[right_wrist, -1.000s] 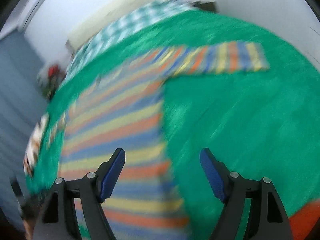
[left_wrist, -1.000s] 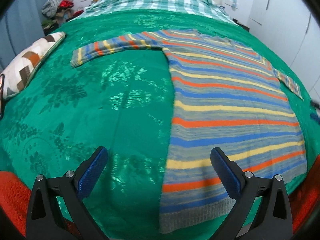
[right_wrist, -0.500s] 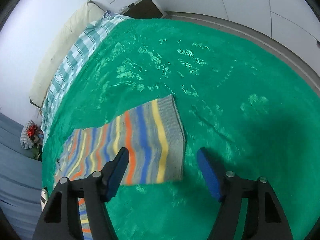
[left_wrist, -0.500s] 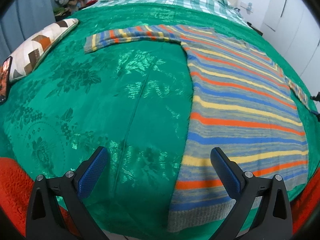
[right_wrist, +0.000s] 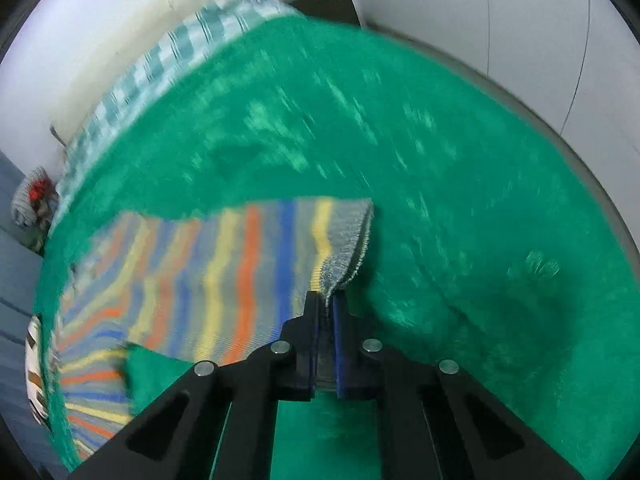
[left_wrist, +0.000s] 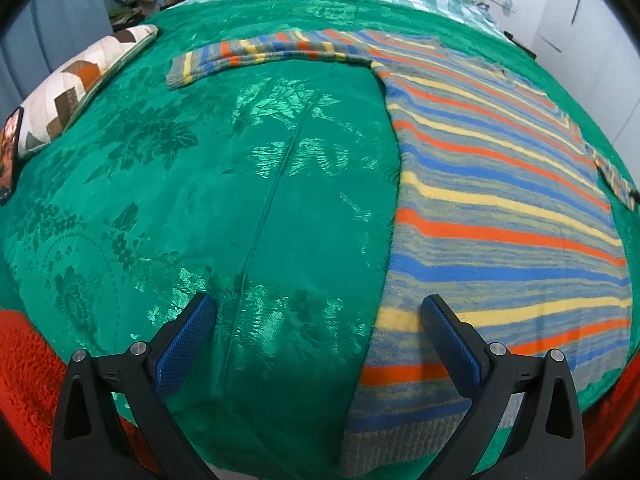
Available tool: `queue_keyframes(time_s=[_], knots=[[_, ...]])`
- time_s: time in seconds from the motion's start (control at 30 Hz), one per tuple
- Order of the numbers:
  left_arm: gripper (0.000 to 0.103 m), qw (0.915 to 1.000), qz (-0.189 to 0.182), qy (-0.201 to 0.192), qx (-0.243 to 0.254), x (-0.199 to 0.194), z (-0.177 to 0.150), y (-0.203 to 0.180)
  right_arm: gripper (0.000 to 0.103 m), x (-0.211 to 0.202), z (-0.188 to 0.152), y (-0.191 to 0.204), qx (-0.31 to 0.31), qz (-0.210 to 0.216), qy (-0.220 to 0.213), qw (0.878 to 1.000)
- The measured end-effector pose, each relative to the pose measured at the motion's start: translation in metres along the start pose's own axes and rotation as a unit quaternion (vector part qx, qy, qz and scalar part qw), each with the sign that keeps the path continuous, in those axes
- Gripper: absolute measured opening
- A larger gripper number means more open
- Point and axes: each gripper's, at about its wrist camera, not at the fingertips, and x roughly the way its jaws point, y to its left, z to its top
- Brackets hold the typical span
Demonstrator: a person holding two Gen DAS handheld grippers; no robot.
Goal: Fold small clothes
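While the right gripper (right_wrist: 329, 300) has its jaws pinched tight on the grey ribbed cuff (right_wrist: 347, 240) of the striped knitted sweater's (left_wrist: 500, 200) sleeve, that cuff rises just ahead of the jaws and the sleeve trails off to their left, blurred, over the green floral bedspread (left_wrist: 200, 184). The left gripper (left_wrist: 318, 330) hangs with jaws spread wide and gripping nothing, the sweater's body lying flat ahead and to the right of them, its hem partly under the right-hand jaw and its other sleeve (left_wrist: 256, 54) stretched out far ahead to the left. To fold well, I judge the held sleeve should be carried low across the body, kept taut enough to land flat, cuff released only once it lies square on the stripes; a loose grip on so little rib could slip
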Motion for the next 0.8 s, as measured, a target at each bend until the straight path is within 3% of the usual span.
queue_keyframes(time_s=[0.13, 0.27, 0.37, 0.5, 0.53, 0.57, 0.6, 0.7, 0.8], knots=[[0.102, 0.9998, -0.016, -0.003, -0.013, -0.001, 0.000, 0.005, 0.006, -0.041, 0.013, 0.064, -0.054, 0.050, -0.042, 0.996], [0.102, 0.9992, -0.033, -0.009, -0.020, -0.003, 0.005, 0.008, 0.006, -0.059, 0.018, 0.180, -0.139, 0.128, -0.038, 0.981], [0.102, 0.9989, -0.037, -0.015, -0.025, -0.009, 0.005, 0.013, 0.006, -0.054, 0.012, 0.256, -0.174, 0.180, -0.025, 0.968], [0.102, 0.9983, -0.037, -0.016, -0.042, -0.011, 0.004, 0.022, 0.010, -0.027, -0.021, 0.345, -0.203, 0.229, 0.001, 0.952], [0.102, 0.9981, -0.037, -0.015, -0.047, -0.011, 0.004, 0.025, 0.027, -0.017, -0.027, 0.357, -0.201, 0.240, 0.010, 0.950], [0.102, 0.9978, -0.036, -0.013, -0.054, -0.010, 0.004, 0.027, 0.060, -0.001, -0.032, 0.370, -0.196, 0.252, 0.041, 0.947], [0.102, 0.9975, -0.037, -0.012, -0.059, -0.010, 0.004, 0.030, 0.069, 0.009, -0.035, 0.374, -0.187, 0.254, 0.052, 0.948], [0.102, 0.9969, -0.040, -0.010, -0.067, -0.008, 0.005, 0.032, 0.069, 0.016, -0.032, 0.369, -0.160, 0.278, 0.047, 0.946], [0.102, 0.9970, -0.044, -0.008, -0.064, -0.006, 0.006, 0.030, 0.068, 0.022, -0.028, 0.339, -0.130, 0.263, 0.064, 0.954]])
